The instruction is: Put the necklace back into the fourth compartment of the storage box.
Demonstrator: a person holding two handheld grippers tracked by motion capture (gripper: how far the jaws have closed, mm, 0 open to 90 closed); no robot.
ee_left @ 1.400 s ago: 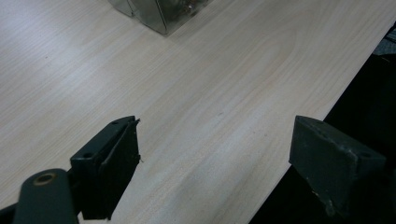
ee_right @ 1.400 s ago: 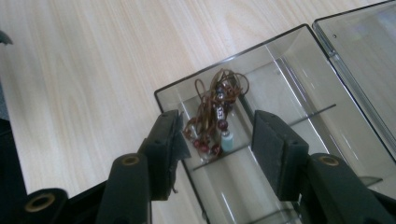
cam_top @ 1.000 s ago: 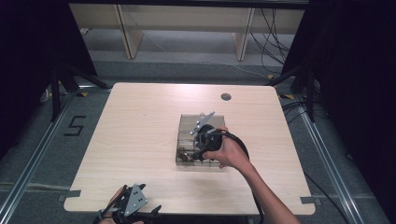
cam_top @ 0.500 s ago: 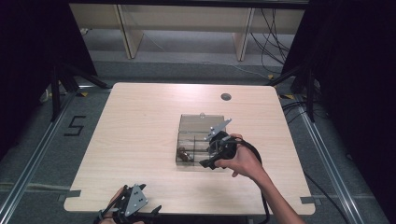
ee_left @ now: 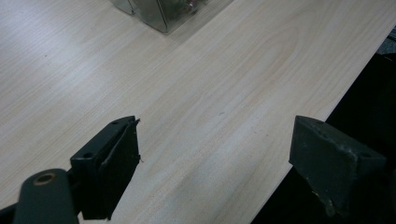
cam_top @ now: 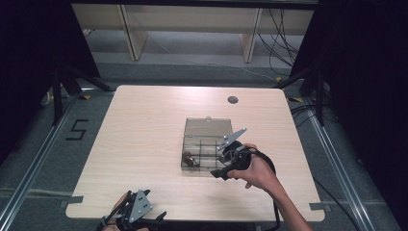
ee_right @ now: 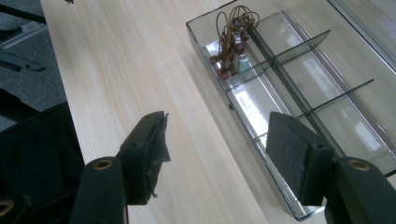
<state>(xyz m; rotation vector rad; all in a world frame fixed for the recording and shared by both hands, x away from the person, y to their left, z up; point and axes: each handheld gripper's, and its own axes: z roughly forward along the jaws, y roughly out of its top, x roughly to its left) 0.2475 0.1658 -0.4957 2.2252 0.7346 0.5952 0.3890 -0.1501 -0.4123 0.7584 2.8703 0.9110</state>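
1. Nearest, the left gripper (cam_top: 132, 214) hangs at the table's (cam_top: 144, 144) front edge, jaws spread wide and empty, as the left gripper view shows, with bare wood between them and the box well ahead.
2. Next, the right gripper (cam_top: 230, 161), held in the right hand (cam_top: 257, 171), sits at the right front corner of the box (cam_top: 204, 151); its jaws are also spread and hold nothing.
3. Seen in the right gripper view, the box's (ee_right: 299, 93) near wall runs between the two pads, one jaw over the table and the other over a bare compartment.
4. Farther along, a brown cord necklace (ee_right: 231, 35) with beads lies bunched in the box's end compartment, which is the front left one in the high view; it is apart from both grippers.
5. Likely the necklace is light, limp and apt to snag on dividers; pinching the bunched cords near the top should lift it cleanly.
6. Beyond, the clear lid (cam_top: 208, 126) stands open at the box's far side; the box looks like stiff, slippery plastic.
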